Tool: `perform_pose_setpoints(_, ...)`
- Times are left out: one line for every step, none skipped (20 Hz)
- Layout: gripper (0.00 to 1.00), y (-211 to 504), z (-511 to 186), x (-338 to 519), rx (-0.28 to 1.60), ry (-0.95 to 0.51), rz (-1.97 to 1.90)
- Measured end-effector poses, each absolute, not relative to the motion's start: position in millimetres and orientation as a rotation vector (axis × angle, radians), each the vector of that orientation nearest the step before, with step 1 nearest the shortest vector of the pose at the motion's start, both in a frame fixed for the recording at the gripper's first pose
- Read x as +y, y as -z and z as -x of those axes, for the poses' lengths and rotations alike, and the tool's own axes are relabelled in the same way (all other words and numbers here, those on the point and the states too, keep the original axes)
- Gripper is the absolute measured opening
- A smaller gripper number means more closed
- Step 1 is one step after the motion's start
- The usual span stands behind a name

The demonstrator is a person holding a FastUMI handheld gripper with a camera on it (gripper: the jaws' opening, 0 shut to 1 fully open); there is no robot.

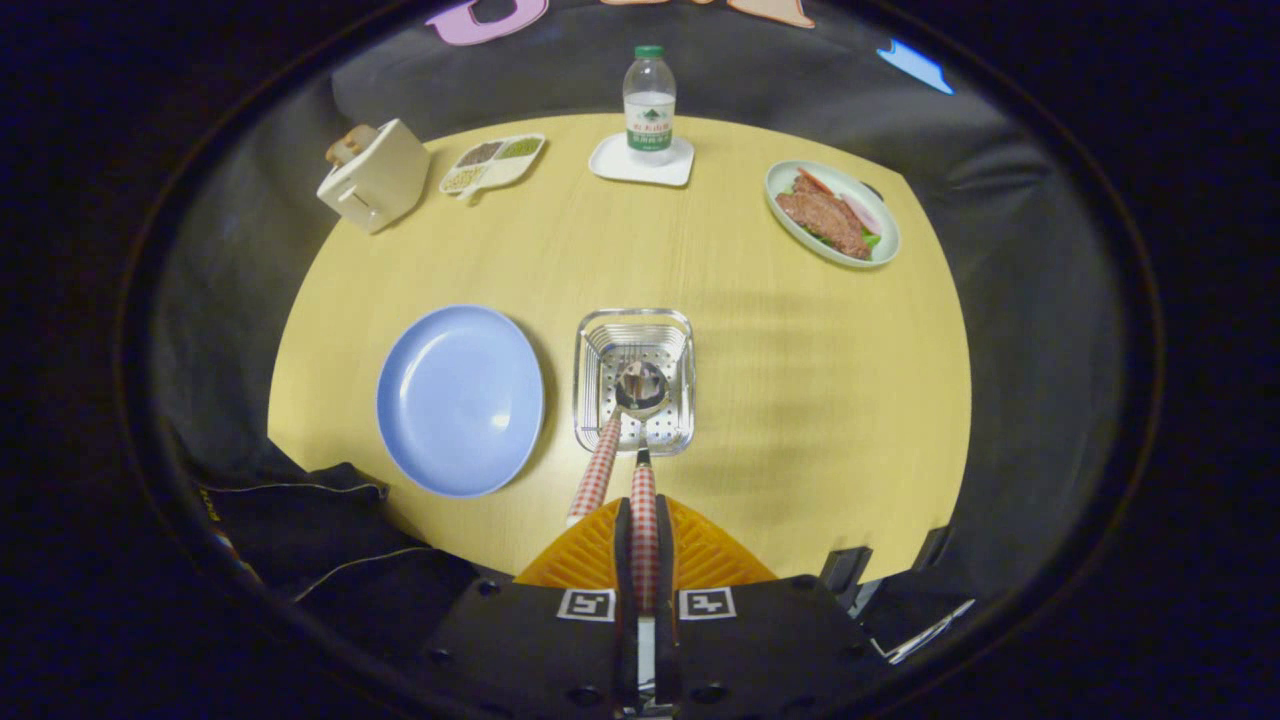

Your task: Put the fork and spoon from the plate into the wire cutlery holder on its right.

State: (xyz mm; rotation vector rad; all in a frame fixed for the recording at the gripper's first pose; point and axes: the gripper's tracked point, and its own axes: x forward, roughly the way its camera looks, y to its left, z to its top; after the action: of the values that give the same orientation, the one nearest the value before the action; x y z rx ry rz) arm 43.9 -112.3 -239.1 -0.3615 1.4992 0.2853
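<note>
The spoon (641, 384) hangs bowl-down inside the wire cutlery holder (634, 380), its checked handle clamped between the fingers of the hand-held gripper (644, 520). A second checked handle, probably the fork (597, 470), leans in the holder just left of it. The blue plate (460, 400) sits on the tabletop (800, 380) left of the holder.

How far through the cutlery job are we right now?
Nearly finished. The blue plate is bare. One checked-handled utensil already leans in the wire cutlery holder, which stands to the plate's right. The gripper is shut on the second utensil's handle, its head over the holder; which is fork and which spoon is hard to tell. Left: release it and withdraw.
</note>
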Motion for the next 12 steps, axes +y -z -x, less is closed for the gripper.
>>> perform_pose_setpoints(0.09,243,-47,-112,1.51,-0.29,0.369)
perform_pose_setpoints(0.09,247,-49,-111,1.53,-0.294,0.367)
perform_pose_setpoints(0.12,249,-51,-110,1.539,-0.293,0.365)
perform_pose_setpoints(0.12,252,-54,-109,1.545,-0.291,0.366)
perform_pose_setpoints(0.12,257,-57,-109,1.55,-0.286,0.369)
perform_pose_setpoints(0.12,260,-58,-109,1.555,-0.28,0.375)
perform_pose_setpoints(0.12,262,-60,-108,1.561,-0.278,0.377)
perform_pose_setpoints(0.13,264,-61,-107,1.565,-0.279,0.384)
perform_pose_setpoints(0.14,266,-62,-106,1.566,-0.279,0.388)
perform_pose_setpoints(0.16,268,-63,-105,1.563,-0.279,0.388)
perform_pose_setpoints(0.17,270,-65,-103,1.555,-0.281,0.381)
perform_pose_setpoints(0.18,268,-67,-102,1.548,-0.276,0.374)
